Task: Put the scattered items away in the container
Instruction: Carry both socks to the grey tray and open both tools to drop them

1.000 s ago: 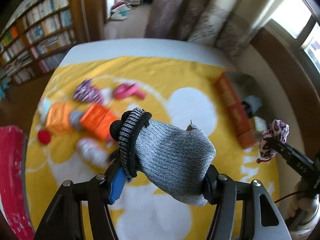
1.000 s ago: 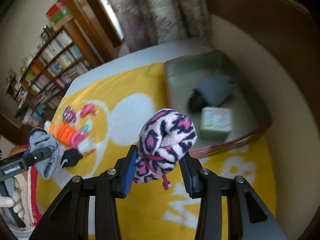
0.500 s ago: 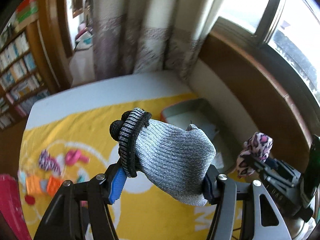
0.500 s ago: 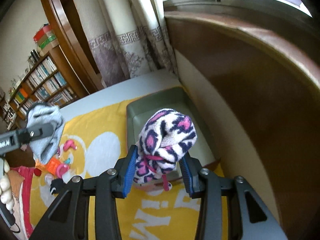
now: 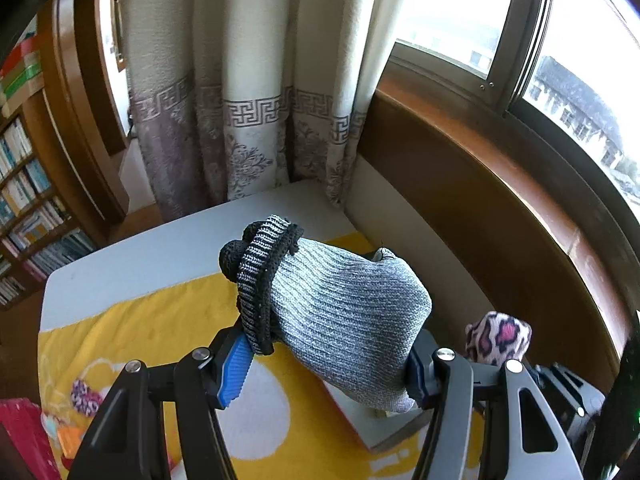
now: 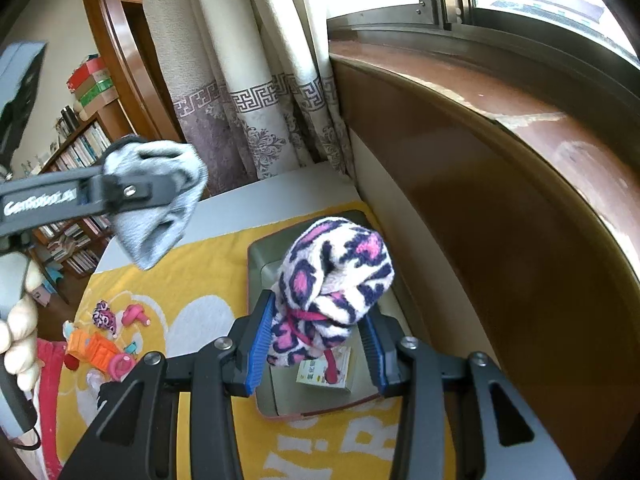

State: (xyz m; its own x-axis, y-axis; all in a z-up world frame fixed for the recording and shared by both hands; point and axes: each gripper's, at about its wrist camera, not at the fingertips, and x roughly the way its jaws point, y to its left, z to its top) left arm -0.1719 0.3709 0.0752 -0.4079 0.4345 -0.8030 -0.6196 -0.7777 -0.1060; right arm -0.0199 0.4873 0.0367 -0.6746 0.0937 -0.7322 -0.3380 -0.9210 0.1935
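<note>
Your left gripper (image 5: 326,364) has its jaws clamped on a rolled grey sock (image 5: 340,320), black-striped cuff toward the left finger, held up in the air. Your right gripper (image 6: 318,354) has its jaws clamped on a pink-and-navy leopard sock ball (image 6: 334,284), which hangs over the grey container (image 6: 256,264). The container sits at the far right edge of the yellow blanket (image 6: 200,264), near the wall under the window sill; a small box (image 6: 324,372) lies inside it. Near the blanket's left edge the remaining items are bunched together: orange pieces (image 6: 90,346), a pink toy (image 6: 136,314) and a small patterned sock (image 6: 104,316). Your left hand (image 6: 18,332) shows at the right view's left border.
</note>
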